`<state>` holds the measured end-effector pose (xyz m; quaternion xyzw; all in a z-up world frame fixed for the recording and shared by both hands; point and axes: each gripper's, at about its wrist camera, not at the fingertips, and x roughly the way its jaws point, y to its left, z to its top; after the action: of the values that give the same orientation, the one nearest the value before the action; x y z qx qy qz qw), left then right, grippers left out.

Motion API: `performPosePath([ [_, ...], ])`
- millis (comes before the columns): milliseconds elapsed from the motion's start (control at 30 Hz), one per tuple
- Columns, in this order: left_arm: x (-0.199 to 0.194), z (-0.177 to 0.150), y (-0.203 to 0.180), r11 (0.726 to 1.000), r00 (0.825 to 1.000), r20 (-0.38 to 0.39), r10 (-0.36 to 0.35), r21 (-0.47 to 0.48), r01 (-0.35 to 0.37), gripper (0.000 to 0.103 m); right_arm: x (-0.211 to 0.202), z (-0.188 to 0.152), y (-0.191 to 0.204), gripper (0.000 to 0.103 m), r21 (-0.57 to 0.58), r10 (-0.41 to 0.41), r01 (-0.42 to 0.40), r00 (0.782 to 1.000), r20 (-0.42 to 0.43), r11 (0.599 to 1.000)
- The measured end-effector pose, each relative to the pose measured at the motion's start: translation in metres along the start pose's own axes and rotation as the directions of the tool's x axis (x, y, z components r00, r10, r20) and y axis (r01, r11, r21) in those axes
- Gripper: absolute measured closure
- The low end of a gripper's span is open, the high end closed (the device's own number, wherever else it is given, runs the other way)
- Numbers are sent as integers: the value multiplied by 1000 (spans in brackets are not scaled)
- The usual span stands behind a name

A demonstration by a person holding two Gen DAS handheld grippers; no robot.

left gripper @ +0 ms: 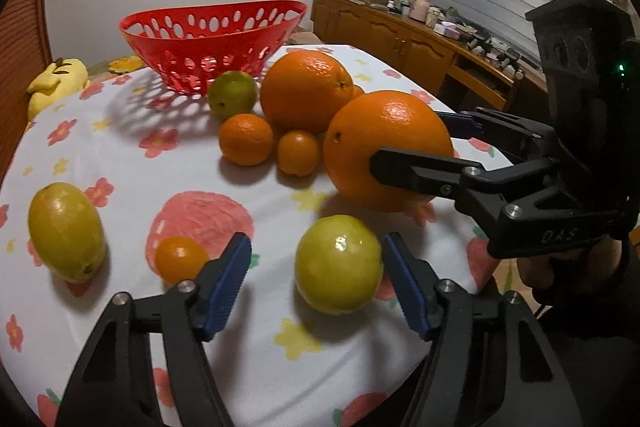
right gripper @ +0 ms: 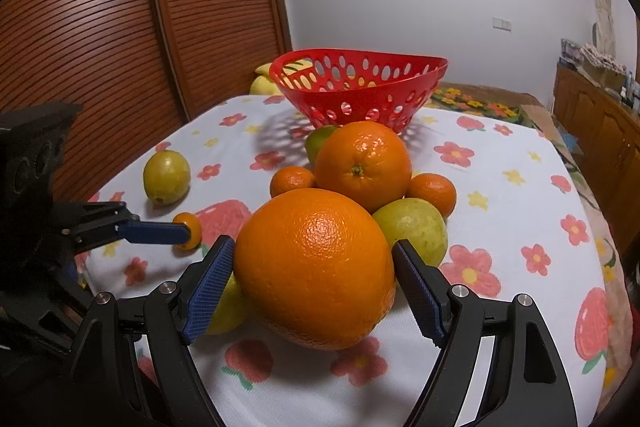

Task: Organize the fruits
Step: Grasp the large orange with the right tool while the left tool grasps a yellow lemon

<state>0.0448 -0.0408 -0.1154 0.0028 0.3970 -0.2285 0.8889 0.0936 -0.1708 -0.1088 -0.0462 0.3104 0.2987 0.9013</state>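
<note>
A red perforated basket [left gripper: 212, 39] stands empty at the far side of the flowered table; it also shows in the right wrist view [right gripper: 356, 87]. My right gripper [right gripper: 314, 275] is shut on a big orange [right gripper: 316, 267], seen from the side in the left wrist view [left gripper: 384, 151]. My left gripper [left gripper: 316, 279] is open around a yellow-green guava [left gripper: 338, 263] without gripping it. A second big orange [left gripper: 306, 89], small tangerines [left gripper: 246, 143], a kumquat [left gripper: 178, 257] and other guavas [left gripper: 66, 229] lie loose on the cloth.
The table's flowered cloth [left gripper: 120, 155] ends at a rounded near edge. A yellow plush toy [left gripper: 56, 83] lies at the far left. A wooden sideboard [left gripper: 420, 43] with clutter stands to the right. Slatted wooden doors [right gripper: 100, 47] are behind the table's left side.
</note>
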Motion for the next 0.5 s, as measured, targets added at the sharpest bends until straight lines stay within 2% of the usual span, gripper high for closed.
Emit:
performPosePath([
  [267, 7, -1, -2, 999, 998, -29, -54, 3, 55, 40, 0, 0, 0, 21, 0, 2, -2, 1000, -1, 1000],
  [300, 8, -2, -2, 998, 998, -32, -63, 5, 63, 42, 0, 0, 0, 21, 0, 3, -3, 1000, -2, 1000],
  [367, 13, -2, -2, 995, 995, -40, -95, 7, 96, 53, -1, 0, -1, 21, 1, 3, -3, 1000, -1, 1000],
  [500, 12, -2, -4, 996, 995, -38, -92, 14, 93, 55, 0, 0, -1, 21, 0, 8, -8, 1000, -3, 1000],
])
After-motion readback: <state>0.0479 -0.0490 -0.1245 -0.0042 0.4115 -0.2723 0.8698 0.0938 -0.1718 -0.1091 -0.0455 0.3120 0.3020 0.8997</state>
